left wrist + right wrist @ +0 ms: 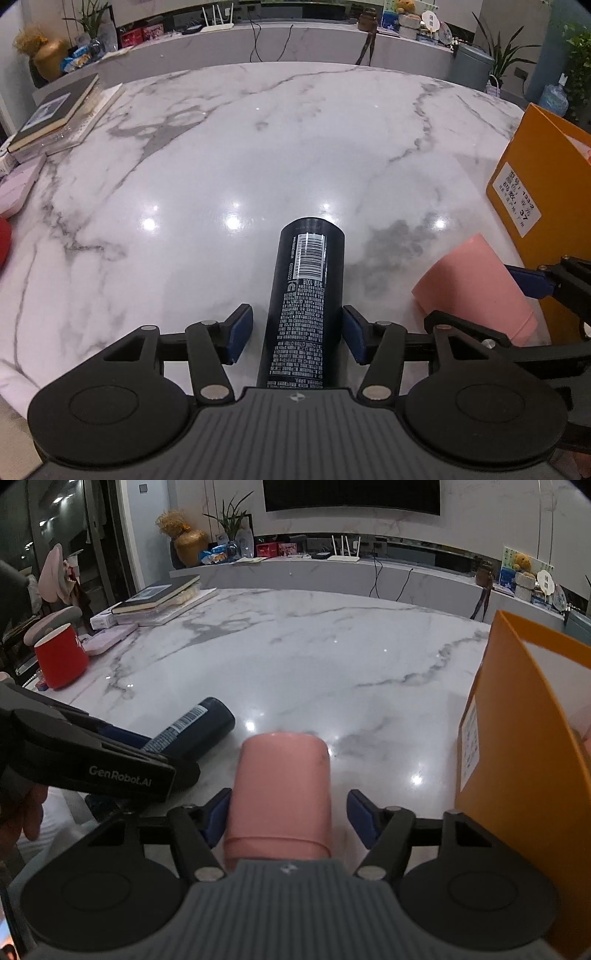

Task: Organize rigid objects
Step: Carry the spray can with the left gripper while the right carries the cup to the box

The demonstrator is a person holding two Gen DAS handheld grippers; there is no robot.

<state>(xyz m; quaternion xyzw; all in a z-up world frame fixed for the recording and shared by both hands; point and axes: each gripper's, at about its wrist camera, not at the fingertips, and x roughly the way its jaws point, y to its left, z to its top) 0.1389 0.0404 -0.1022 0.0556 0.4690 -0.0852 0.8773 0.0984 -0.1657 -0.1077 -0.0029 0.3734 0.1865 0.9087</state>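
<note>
A dark blue can (304,302) with a barcode lies on the marble table (258,147), lengthways between the fingers of my left gripper (297,338). The jaws are open, with a gap on each side of the can. A pink cup (279,794) lies on its side between the fingers of my right gripper (288,818), which is open; the left pad is close to the cup, the right pad stands apart. The cup also shows in the left wrist view (476,288), and the can in the right wrist view (192,734).
An open orange box (524,760) stands at the right, close to the cup. A red cup (61,657), a pink case (107,640) and stacked books (159,600) sit at the table's left. A cluttered shelf (332,568) runs behind.
</note>
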